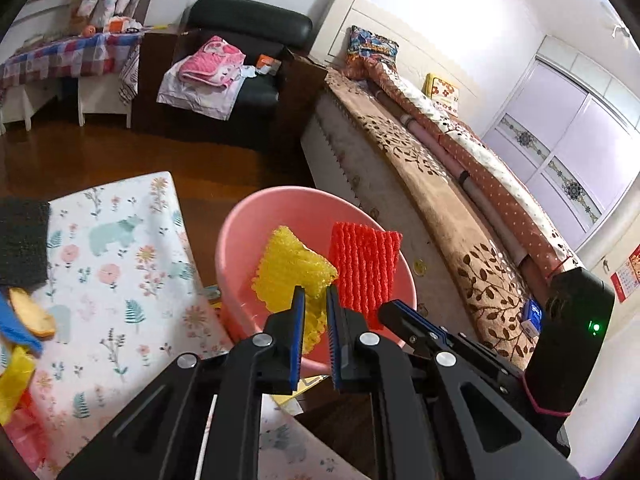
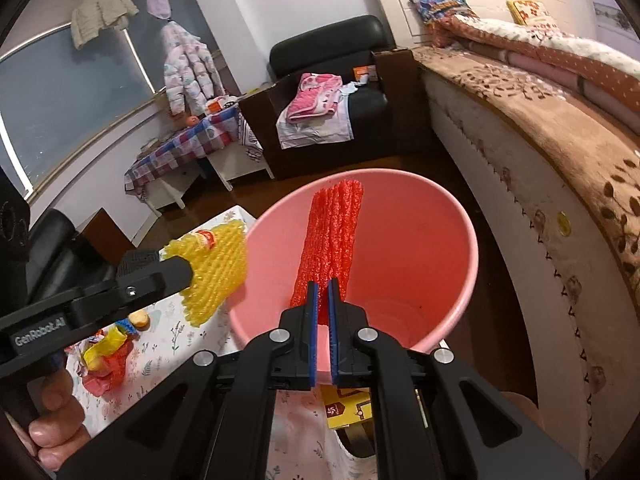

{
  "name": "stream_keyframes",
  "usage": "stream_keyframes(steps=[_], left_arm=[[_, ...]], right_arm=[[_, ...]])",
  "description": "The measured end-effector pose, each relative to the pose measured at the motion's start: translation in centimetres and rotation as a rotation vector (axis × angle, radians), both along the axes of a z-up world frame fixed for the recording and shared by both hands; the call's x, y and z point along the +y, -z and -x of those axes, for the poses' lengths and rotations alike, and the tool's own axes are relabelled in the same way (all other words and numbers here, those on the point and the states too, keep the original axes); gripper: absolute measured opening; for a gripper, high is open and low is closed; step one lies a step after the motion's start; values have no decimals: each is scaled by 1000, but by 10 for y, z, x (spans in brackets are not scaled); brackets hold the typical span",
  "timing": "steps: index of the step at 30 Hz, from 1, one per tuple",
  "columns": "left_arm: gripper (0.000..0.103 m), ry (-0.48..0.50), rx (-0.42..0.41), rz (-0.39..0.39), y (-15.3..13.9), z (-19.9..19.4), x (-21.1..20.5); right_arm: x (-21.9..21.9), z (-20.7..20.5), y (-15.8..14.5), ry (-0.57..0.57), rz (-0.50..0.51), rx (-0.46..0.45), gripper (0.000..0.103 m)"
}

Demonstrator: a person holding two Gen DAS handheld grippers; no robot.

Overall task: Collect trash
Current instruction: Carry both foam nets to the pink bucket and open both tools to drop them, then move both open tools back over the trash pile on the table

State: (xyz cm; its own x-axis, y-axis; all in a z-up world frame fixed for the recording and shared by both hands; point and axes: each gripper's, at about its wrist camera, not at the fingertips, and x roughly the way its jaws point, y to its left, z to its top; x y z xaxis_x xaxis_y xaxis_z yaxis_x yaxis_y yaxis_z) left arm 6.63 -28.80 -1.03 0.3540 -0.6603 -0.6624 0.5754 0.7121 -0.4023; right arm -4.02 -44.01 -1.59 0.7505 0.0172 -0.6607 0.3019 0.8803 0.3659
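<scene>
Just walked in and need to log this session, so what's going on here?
A person is clearing trash from a floral-cloth table with a claw in each hand. The left claw grips a yellow foam net and the right claw a red foam net, both held over the pink bin and not yet dropped. More wrappers wait on the table.

The left gripper (image 1: 316, 300) and the right gripper (image 2: 323, 294) both angle downward side by side, each with its 2 jaws nearly together. A hand (image 2: 52, 420) grips the left handle.
</scene>
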Motion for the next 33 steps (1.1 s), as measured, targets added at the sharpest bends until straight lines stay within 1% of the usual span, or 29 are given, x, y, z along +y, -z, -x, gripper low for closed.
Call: stream_keyframes(steps=[1,2,3,4,5,11,17,23,33], left_arm=[[17,1,7,3,1,-1,0],[25,0,10,6,2,-1,-1],[29,-5,8,7,2,-2,-1],[35,-10,3,6,2,-2,0],[36,-12,0,5,1,-2,2],[36,-38,-15,9,-4,-2,14],[36,-78,-26,0,-7,0,31],[36,-128,-38,-28,-8,5,50],[36,-232,-93,-105,-13,17,91]], right_arm=[[-1,0,2,-1,-6,4,7],[-2,0,3,-2,-12,8,11],[-4,1,4,-1,-20,12,16],[-5,0,5,0,-28,11,26],[-5,0,6,4,-35,10,32],[2,0,6,-8,-26,22,32],[14,1,1,-39,-12,14,32],[31,-1,-2,-86,-4,16,32],[69,-3,-11,-179,31,24,32]])
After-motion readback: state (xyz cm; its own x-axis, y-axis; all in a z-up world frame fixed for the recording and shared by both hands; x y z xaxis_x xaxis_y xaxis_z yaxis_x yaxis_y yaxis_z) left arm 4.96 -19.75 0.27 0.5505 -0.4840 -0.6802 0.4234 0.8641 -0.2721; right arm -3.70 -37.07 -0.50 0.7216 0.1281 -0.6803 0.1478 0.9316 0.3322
